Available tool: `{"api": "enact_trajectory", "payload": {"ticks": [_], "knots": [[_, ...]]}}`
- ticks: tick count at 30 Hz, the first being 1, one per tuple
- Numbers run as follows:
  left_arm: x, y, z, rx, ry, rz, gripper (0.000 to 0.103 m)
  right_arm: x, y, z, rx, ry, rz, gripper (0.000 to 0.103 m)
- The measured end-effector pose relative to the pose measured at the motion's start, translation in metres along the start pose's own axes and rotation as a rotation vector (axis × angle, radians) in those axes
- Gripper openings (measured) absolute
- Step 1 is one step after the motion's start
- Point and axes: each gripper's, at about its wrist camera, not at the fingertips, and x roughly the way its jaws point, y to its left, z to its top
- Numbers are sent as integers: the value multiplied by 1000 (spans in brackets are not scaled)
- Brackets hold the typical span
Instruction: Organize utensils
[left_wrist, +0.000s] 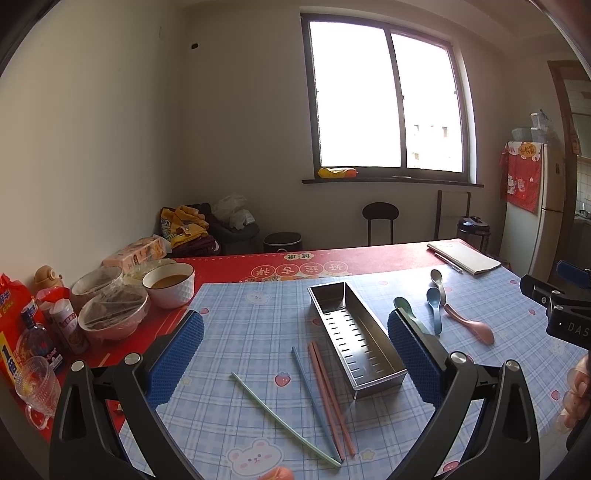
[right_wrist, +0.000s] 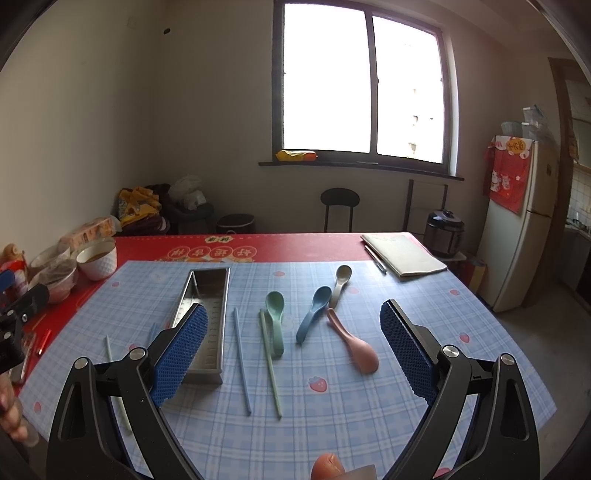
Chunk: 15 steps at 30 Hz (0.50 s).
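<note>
table (right_wrist: 295, 242): red cloth under blue plaid mat (right_wrist: 332, 424) | on my mat: steel utensil tray (right_wrist: 207, 291), green (right_wrist: 275, 314), blue (right_wrist: 314, 308), grey (right_wrist: 340, 280), pink (right_wrist: 354, 345) spoons, loose chopsticks (right_wrist: 242, 363) | red edge: notebook (right_wrist: 404, 256), pen (right_wrist: 376, 259), bowls (right_wrist: 98, 260)

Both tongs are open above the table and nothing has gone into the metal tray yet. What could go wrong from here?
1. The pink chopsticks lie pressed together with a blue chopstick alongside; the left tongs might pinch more than intended or scatter them.
2. The blue spoon, grey spoon and pink spoon touch, so lifting one may drag another.
3. The metal tray looks light; a bump could slide it.
</note>
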Motion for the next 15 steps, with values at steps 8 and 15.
{"api": "enact_trajectory", "payload": {"ticks": [8,15], "knots": [[2,2,0,-11,9,3,98,2,-1,-2,2,6,2,91],[7,4,-4,-23,28,-18,98,6,-2,-4,7,18,5,91]]}}
